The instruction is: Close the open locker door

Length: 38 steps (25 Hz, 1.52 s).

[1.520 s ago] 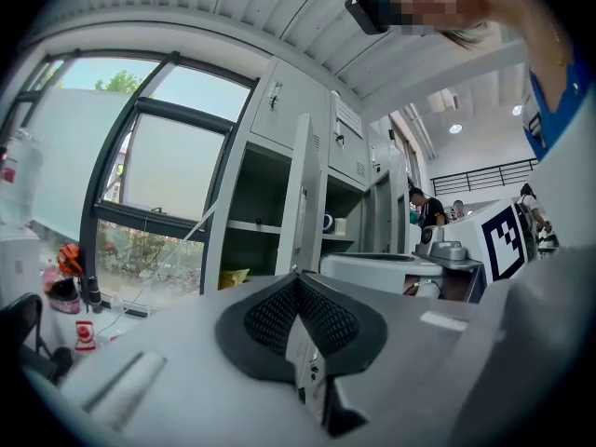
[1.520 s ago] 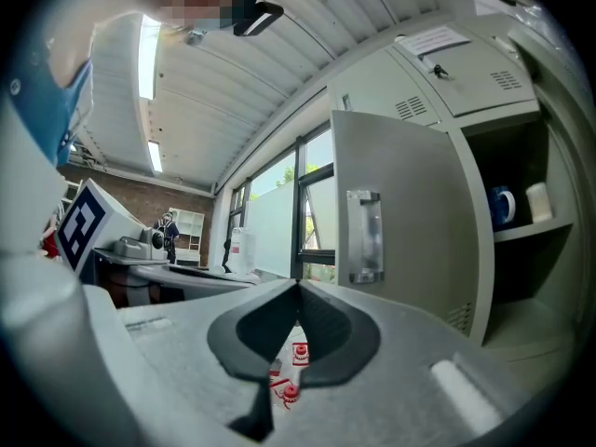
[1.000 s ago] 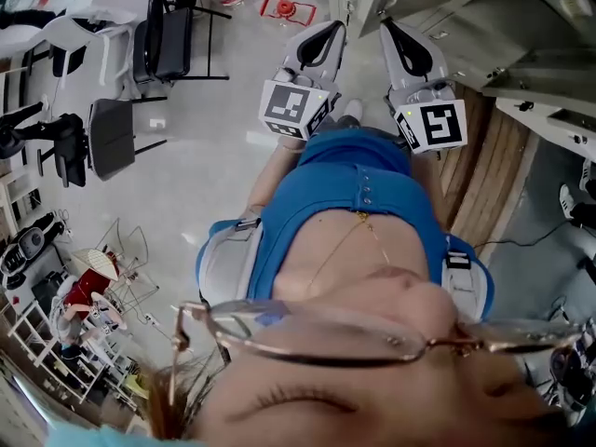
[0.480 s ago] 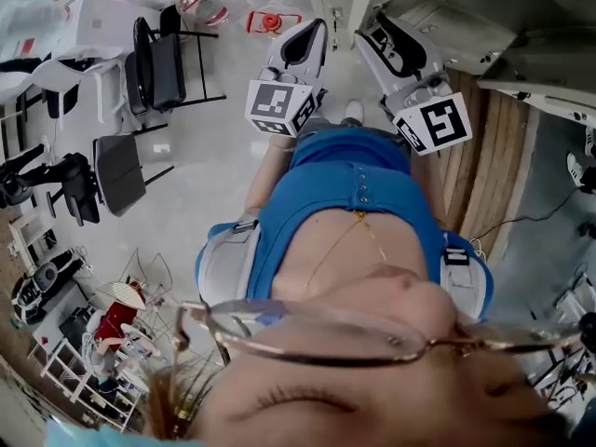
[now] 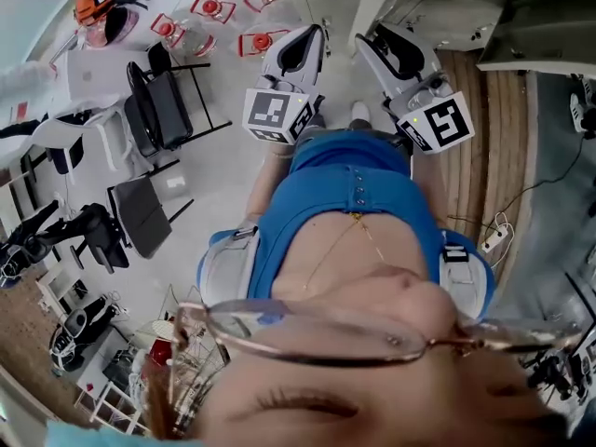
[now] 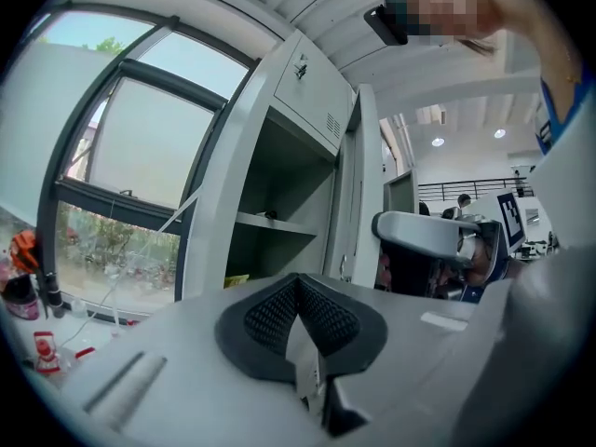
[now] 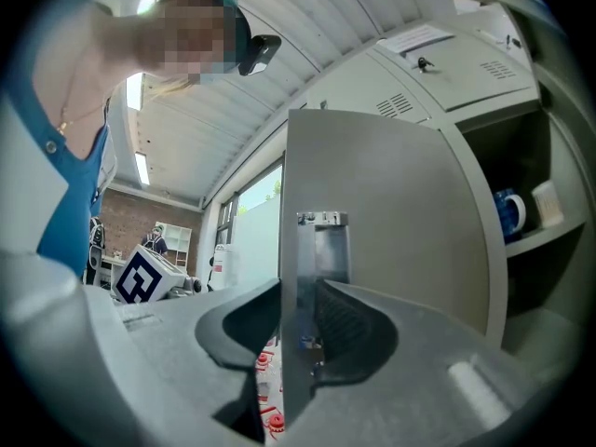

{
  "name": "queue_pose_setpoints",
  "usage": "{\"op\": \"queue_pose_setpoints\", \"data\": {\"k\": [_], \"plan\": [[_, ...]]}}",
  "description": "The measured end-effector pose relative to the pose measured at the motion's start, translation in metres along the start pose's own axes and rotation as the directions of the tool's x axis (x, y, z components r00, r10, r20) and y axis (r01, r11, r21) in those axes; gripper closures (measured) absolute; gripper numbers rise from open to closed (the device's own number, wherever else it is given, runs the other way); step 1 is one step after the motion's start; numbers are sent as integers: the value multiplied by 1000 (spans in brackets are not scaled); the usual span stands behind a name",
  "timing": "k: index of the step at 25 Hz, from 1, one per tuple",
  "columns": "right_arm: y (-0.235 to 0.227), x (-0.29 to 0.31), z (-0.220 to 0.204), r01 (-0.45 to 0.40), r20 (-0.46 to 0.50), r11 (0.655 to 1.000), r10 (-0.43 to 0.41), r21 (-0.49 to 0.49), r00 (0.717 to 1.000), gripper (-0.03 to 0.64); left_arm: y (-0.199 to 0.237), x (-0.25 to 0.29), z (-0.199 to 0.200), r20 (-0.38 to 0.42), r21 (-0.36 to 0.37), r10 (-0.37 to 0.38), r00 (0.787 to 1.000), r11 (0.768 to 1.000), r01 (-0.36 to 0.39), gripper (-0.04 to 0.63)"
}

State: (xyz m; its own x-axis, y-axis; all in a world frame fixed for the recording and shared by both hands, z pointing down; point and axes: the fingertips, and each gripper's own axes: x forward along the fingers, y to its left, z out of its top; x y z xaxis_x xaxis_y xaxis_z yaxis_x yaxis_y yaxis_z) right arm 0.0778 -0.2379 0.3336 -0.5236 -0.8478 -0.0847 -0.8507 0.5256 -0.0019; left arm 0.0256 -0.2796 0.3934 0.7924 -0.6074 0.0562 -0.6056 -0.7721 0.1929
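The grey sheet-metal locker door point(image 7: 391, 231) looked stiff and light. The right tool point(image 7: 298, 296), jaws just closing, clamped its edge at six o'clock. The left tool point(image 6: 300, 301) was pinched together.

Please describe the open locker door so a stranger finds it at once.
Find the grey locker bank beside the big window. The locker door is its plain panel swung outward, latch on its edge; the vented doors above are shut.

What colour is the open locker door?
The locker door is plain light grey, seen best in the right gripper view.
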Motion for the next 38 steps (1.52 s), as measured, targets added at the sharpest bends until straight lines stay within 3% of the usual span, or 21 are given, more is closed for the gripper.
{"op": "queue_pose_setpoints", "data": {"k": [9, 15, 24, 30, 38], "plan": [[-1, 17, 1, -3, 5, 1000, 3, -21, 1000, 508, 14, 0, 8, 11, -13, -38, 999, 999, 38, 595], [-4, 49, -4, -49, 31, 998, 49, -26, 998, 511, 43, 4, 10, 11, -26, -35, 999, 999, 36, 595], [-7, 62, -6, -105, 68, 994, 106, -18, 992, 519, 47, 3, 13, 37, -22, -7, 999, 1000, 8, 595], [-15, 92, -9, -75, 99, 997, 76, -18, 992, 525, 72, 4, 18, 51, -34, 25, 998, 999, -24, 595], [-25, 97, -11, -43, 143, 998, 38, 35, 989, 549, 70, 5, 16, 57, -20, 6, 998, 1000, -5, 595]]}}
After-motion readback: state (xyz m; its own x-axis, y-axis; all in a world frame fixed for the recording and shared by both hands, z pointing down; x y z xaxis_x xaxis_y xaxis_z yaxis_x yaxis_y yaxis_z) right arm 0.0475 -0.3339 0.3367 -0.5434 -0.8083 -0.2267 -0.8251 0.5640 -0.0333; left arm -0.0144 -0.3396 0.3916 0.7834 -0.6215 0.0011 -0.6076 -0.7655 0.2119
